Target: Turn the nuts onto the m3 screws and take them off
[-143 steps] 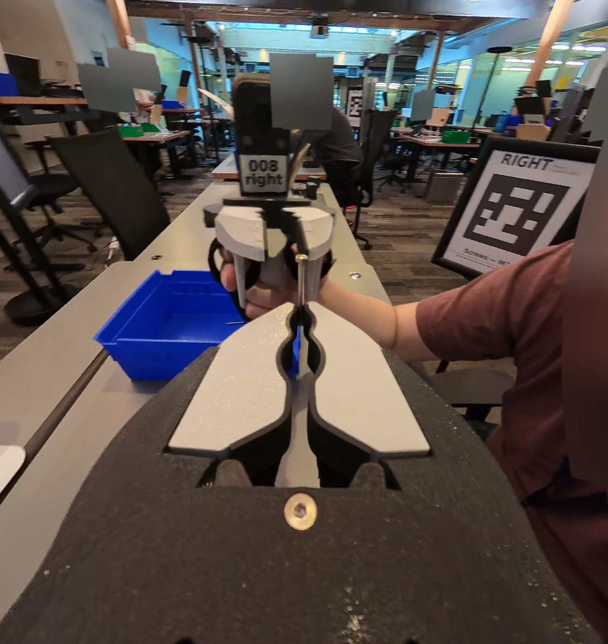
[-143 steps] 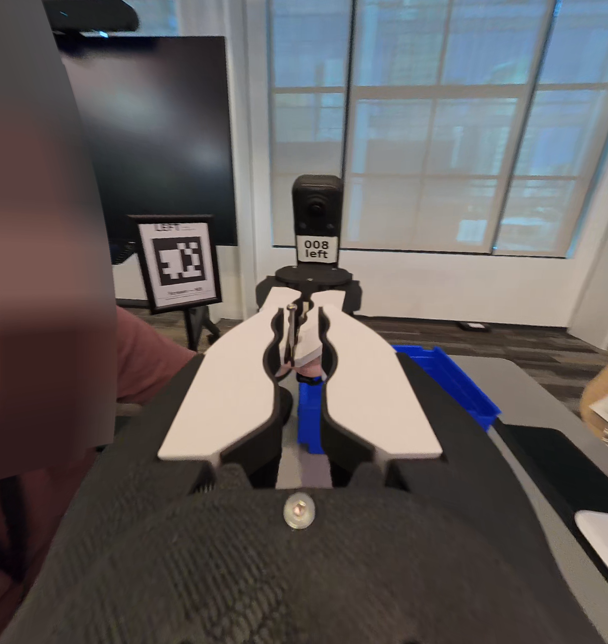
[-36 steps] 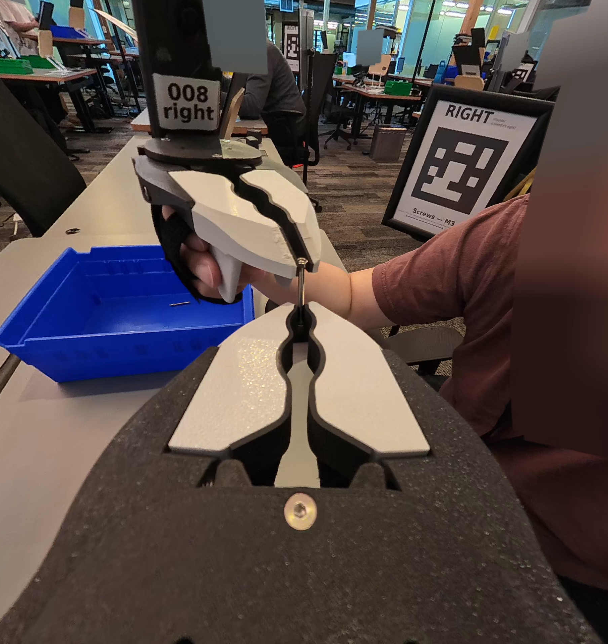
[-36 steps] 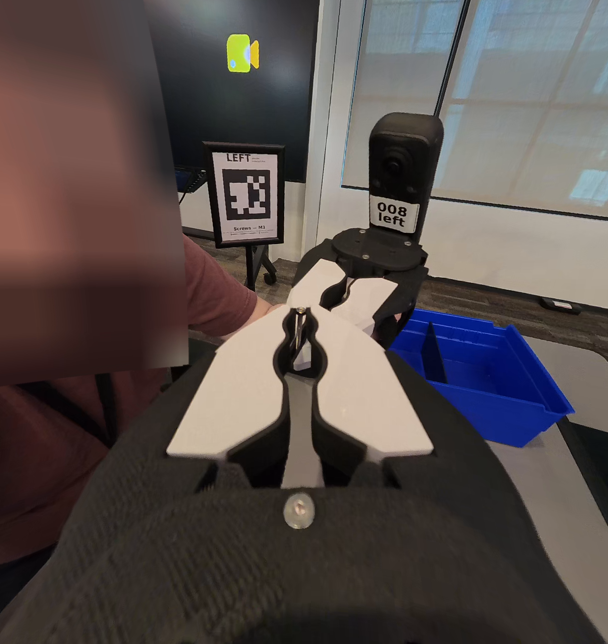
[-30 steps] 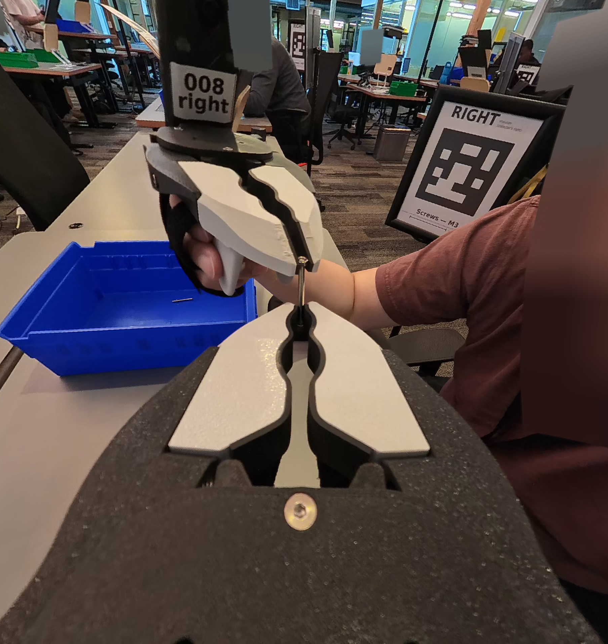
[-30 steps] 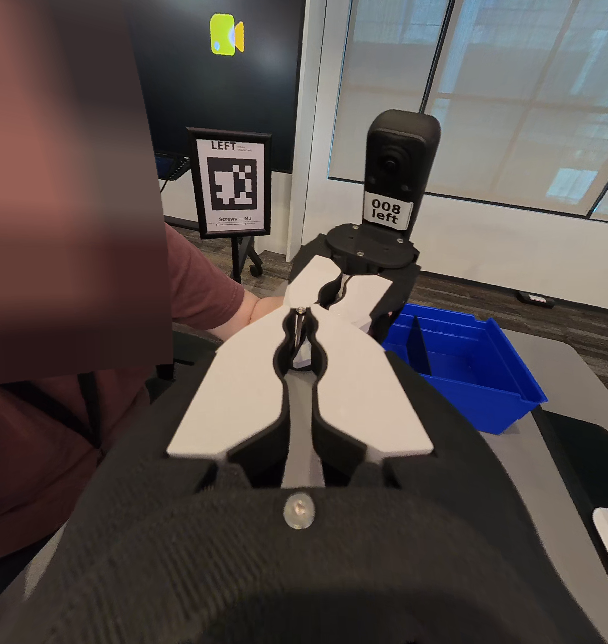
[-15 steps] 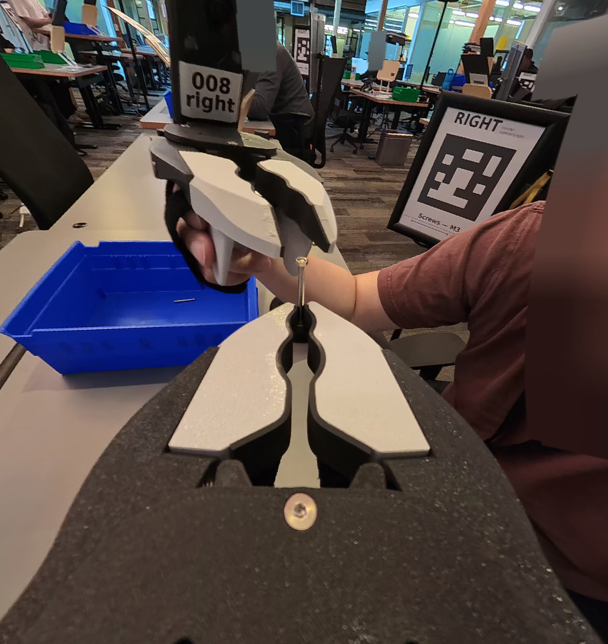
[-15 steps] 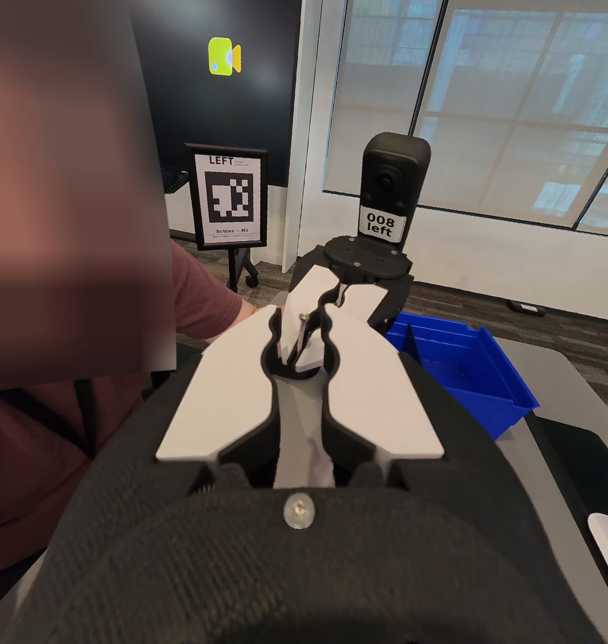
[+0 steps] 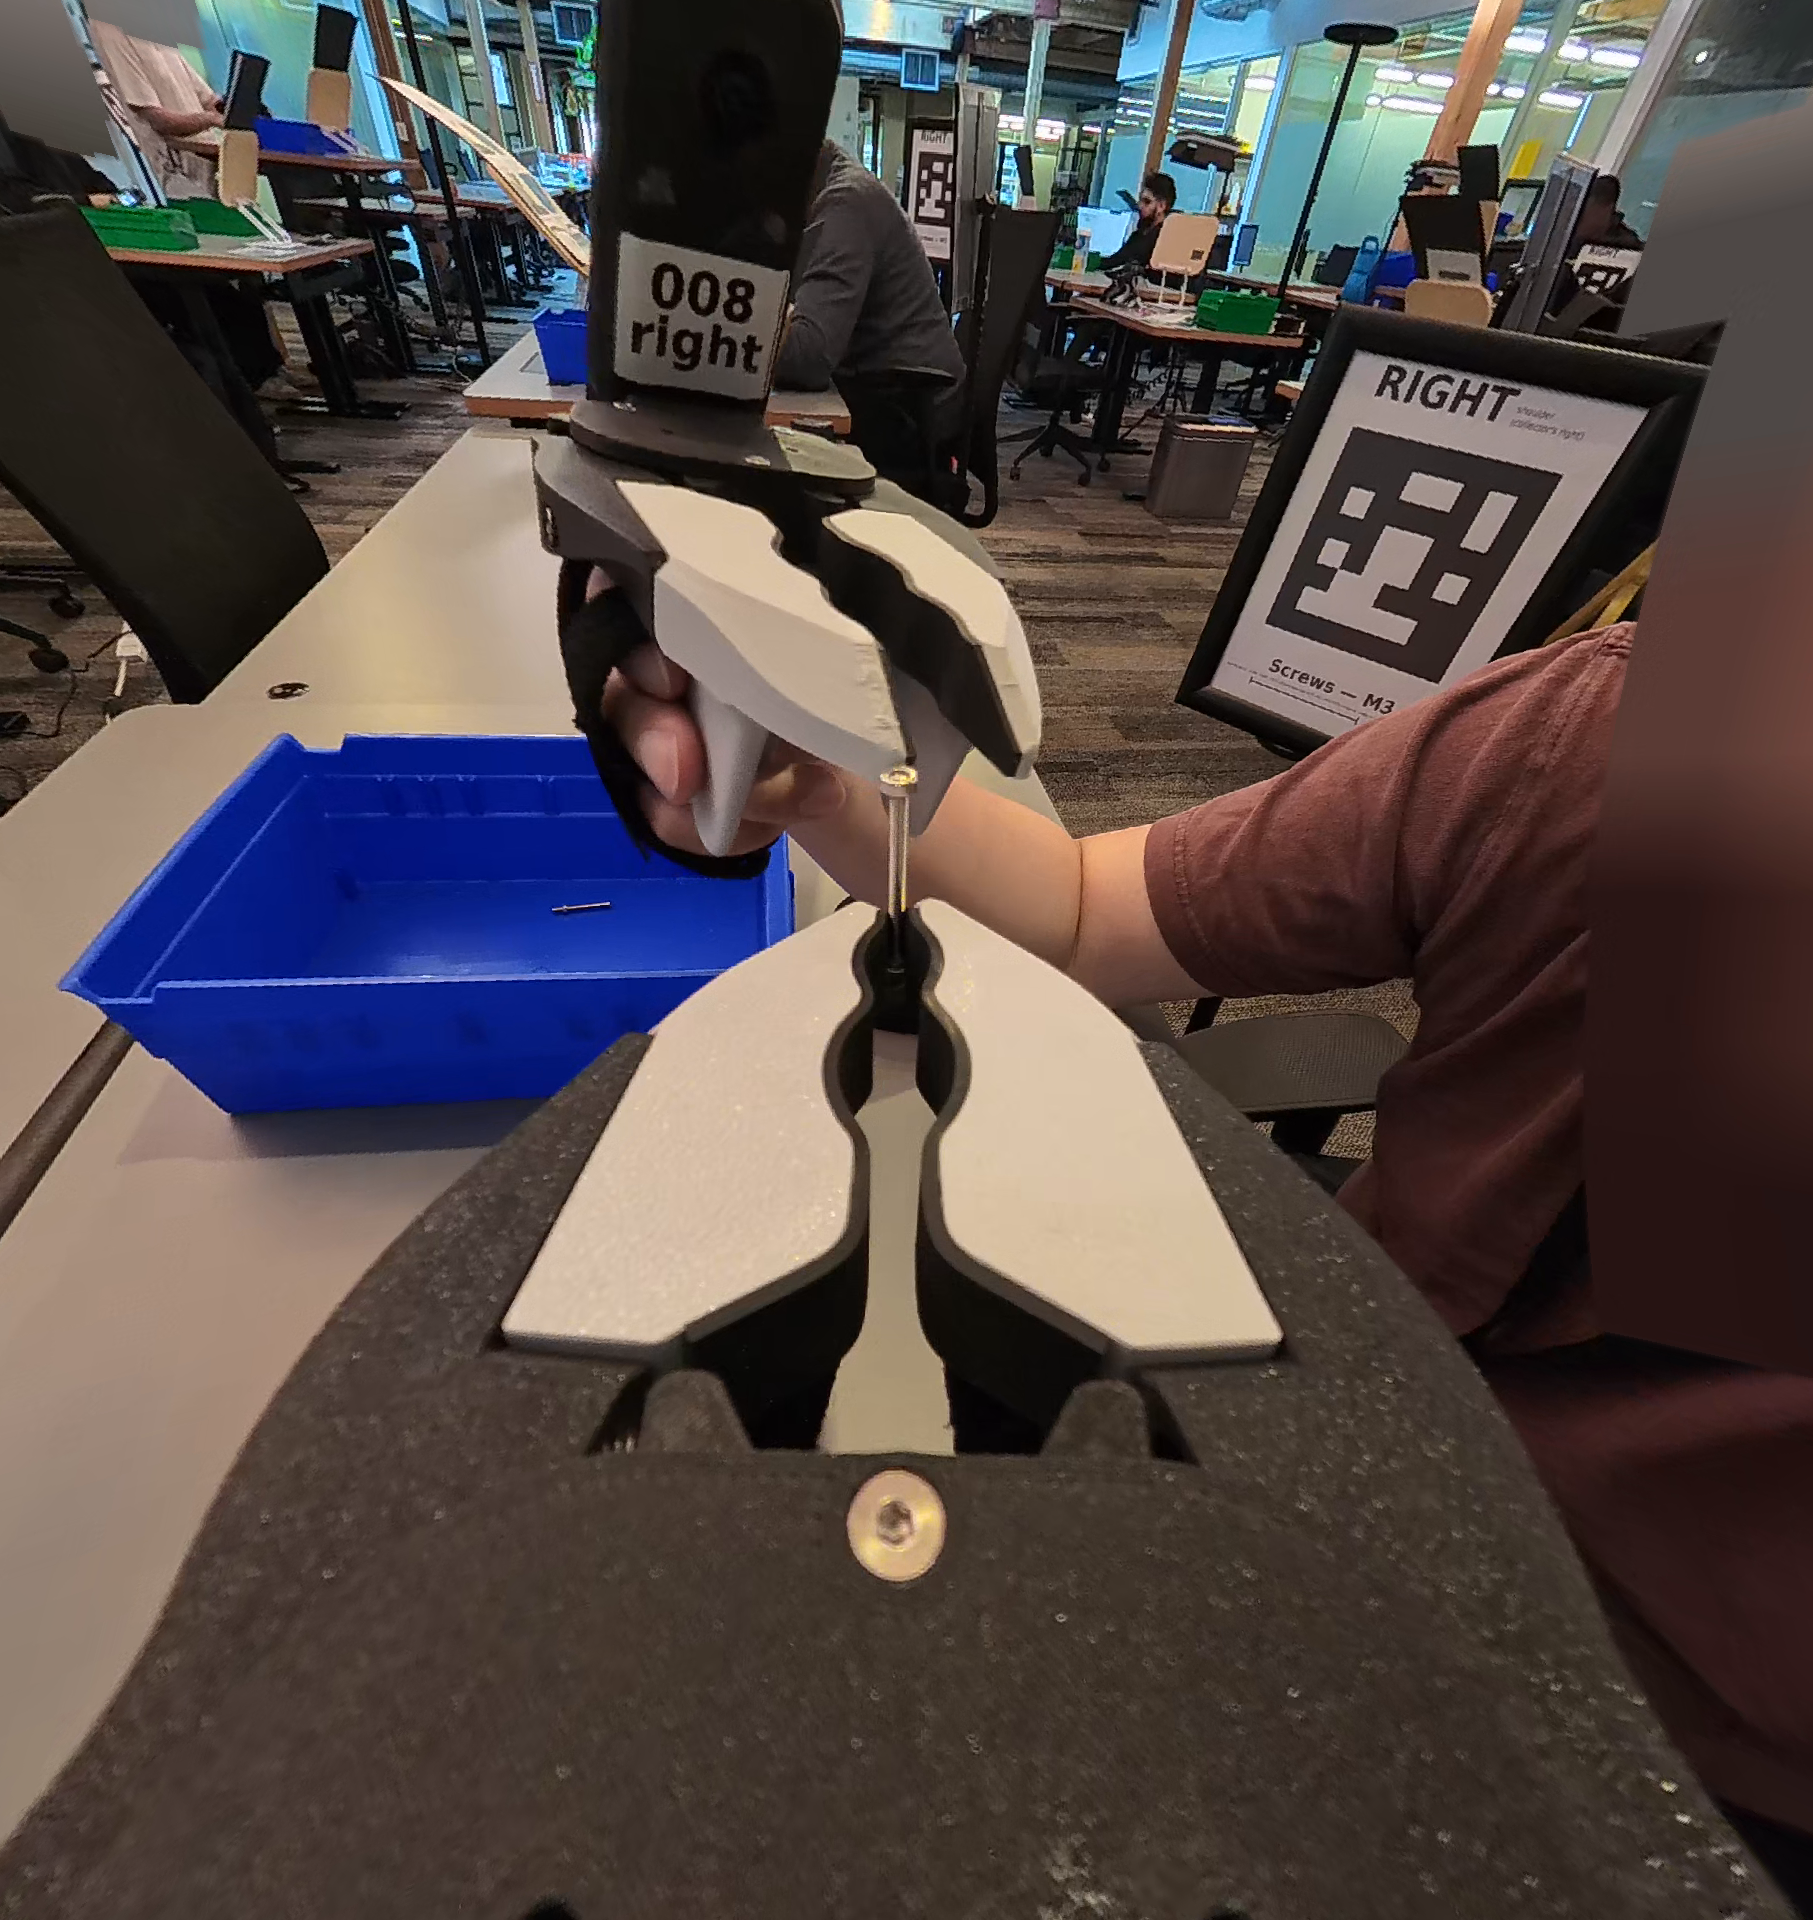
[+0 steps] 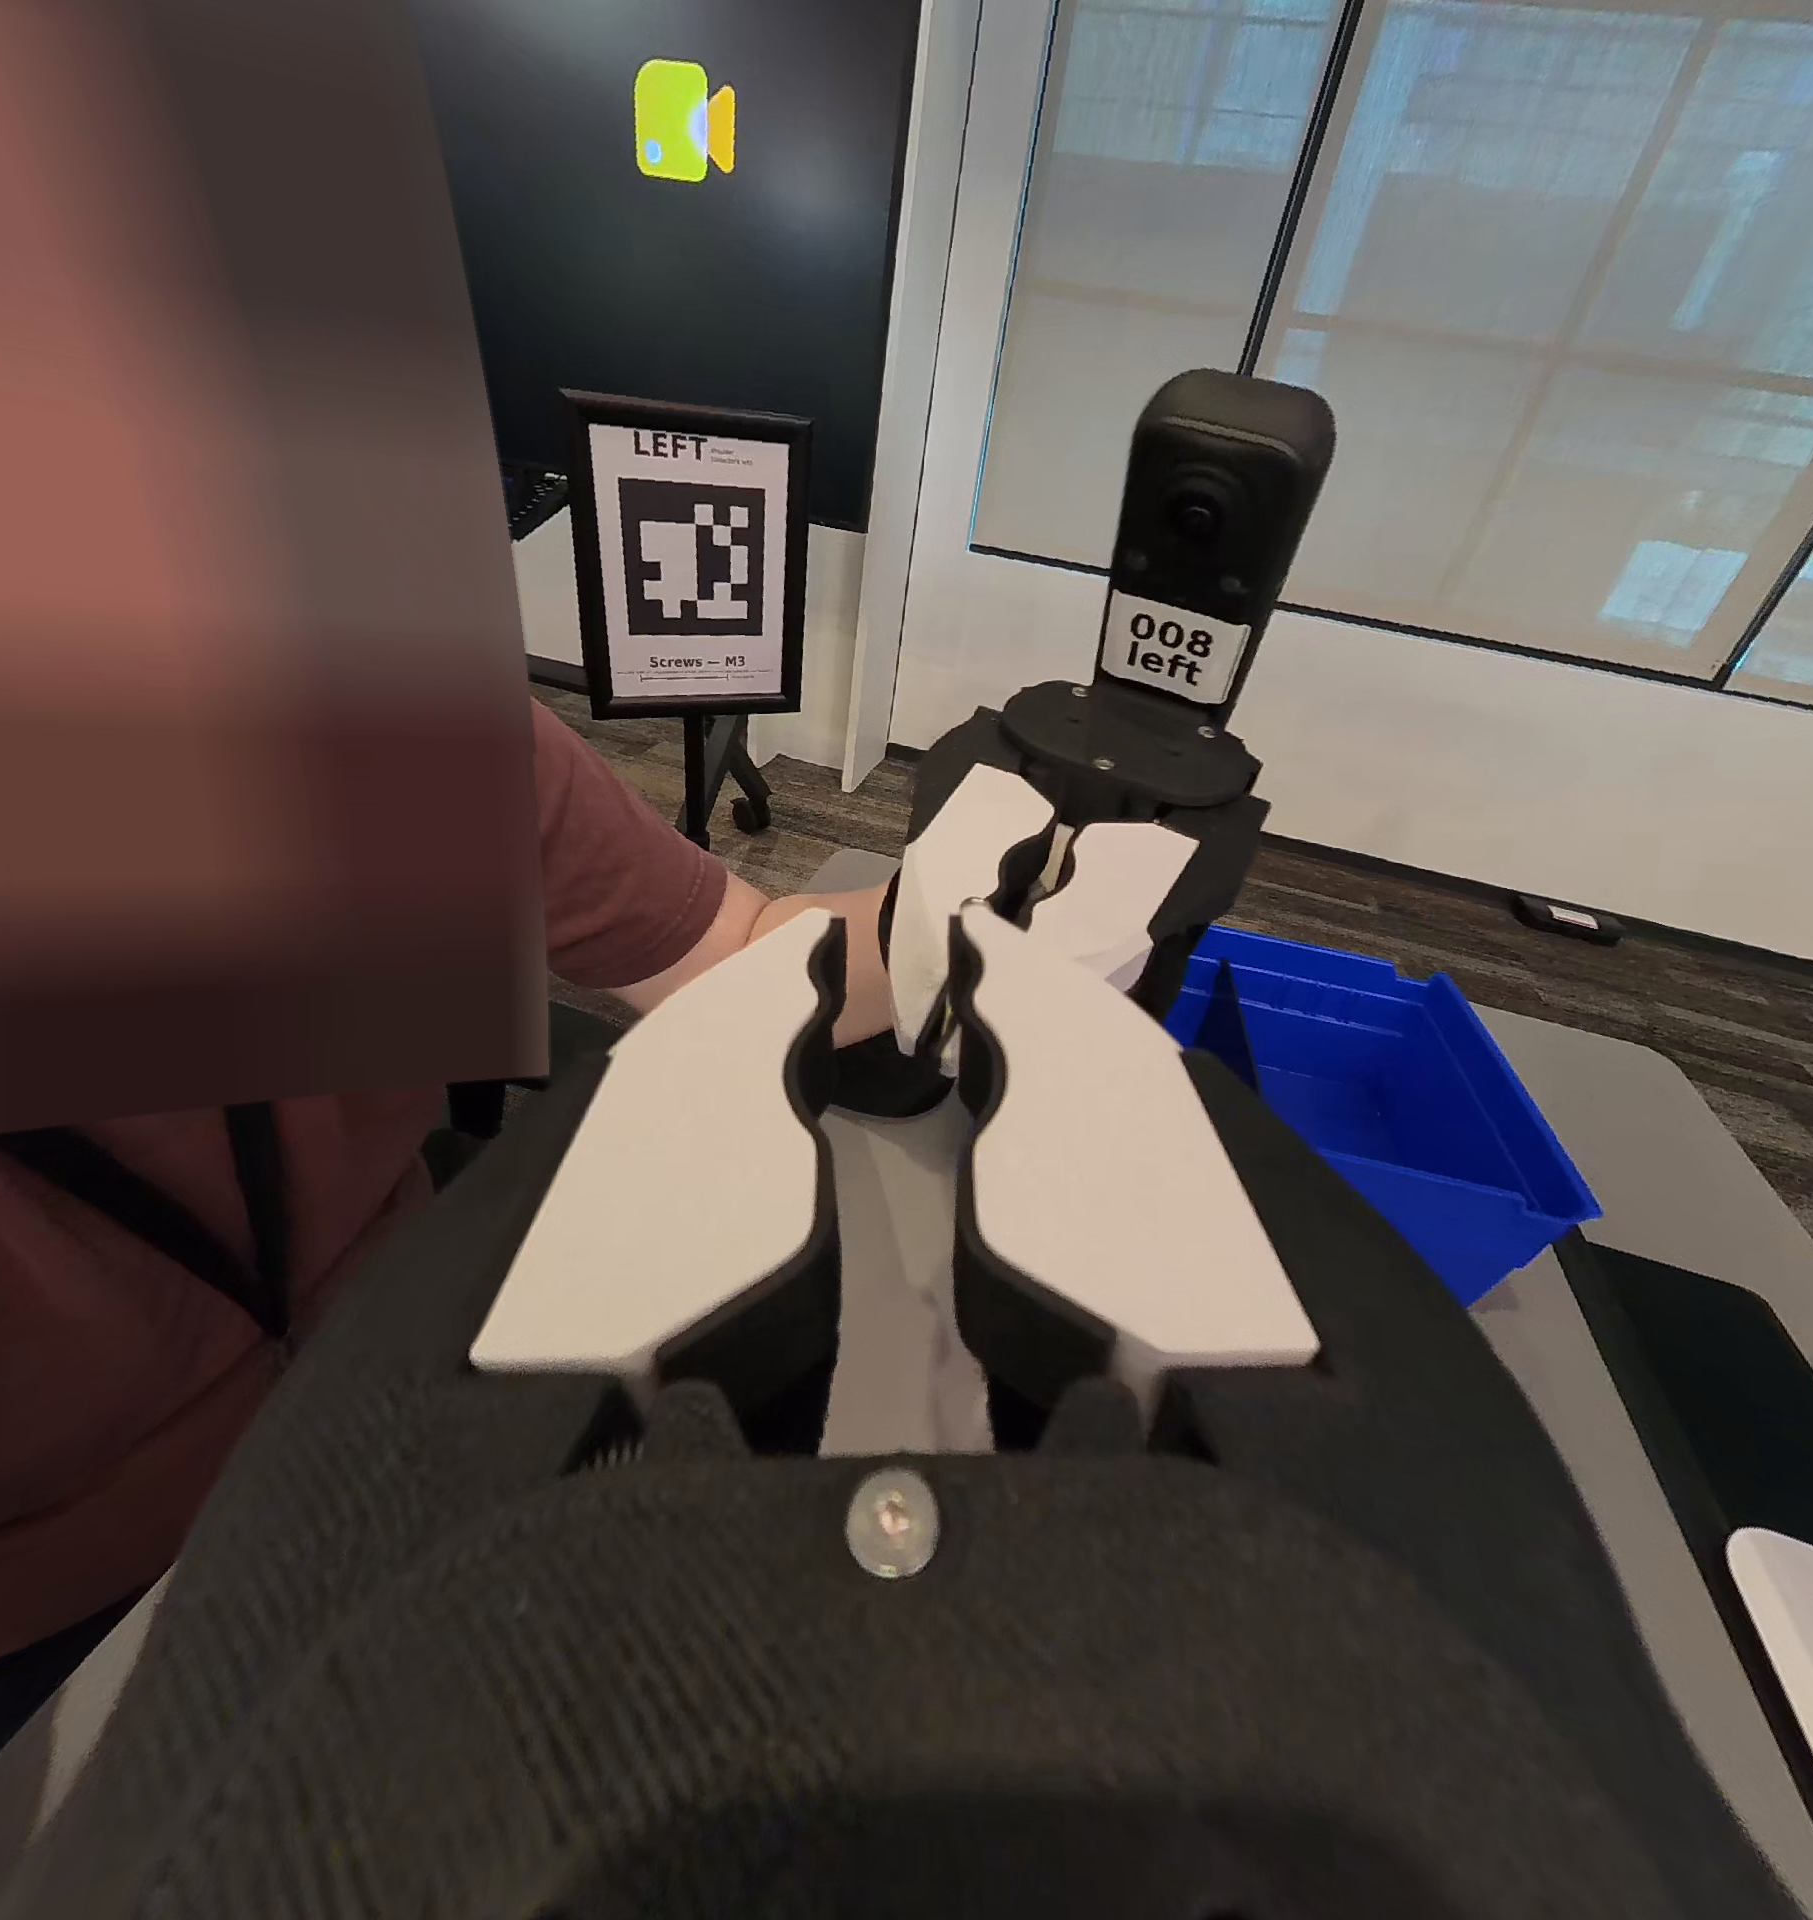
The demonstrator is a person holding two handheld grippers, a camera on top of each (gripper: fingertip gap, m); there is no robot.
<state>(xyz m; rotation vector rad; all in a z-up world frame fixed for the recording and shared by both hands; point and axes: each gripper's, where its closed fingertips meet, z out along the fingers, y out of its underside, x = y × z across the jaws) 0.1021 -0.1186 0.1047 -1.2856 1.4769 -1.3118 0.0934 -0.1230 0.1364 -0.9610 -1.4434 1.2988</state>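
Left tongs (image 9: pixel 897 925): I see mine clamped on the screw's lower end; the tips meet around it; held above the worktop (image 9: pixel 102 1299).
Screw (image 9: pixel 896 842): upright; head at top, just under the right tongs' tips; shank bare between the two tools.
Nut: I cannot make one out; the clamped end sits in dark shadow.
Right tongs (image 10: pixel 894 940): mine stand parted, a clear gap between the tips; the screw head sits against the inner edge of one finger (image 10: pixel 1068 1122).
Bin (image 9: pixel 258 935): blue, on the worktop beyond the tools; one loose screw (image 9: pixel 581 908) lies on its floor.
Hand (image 9: pixel 694 748): grips the right tool's handle.
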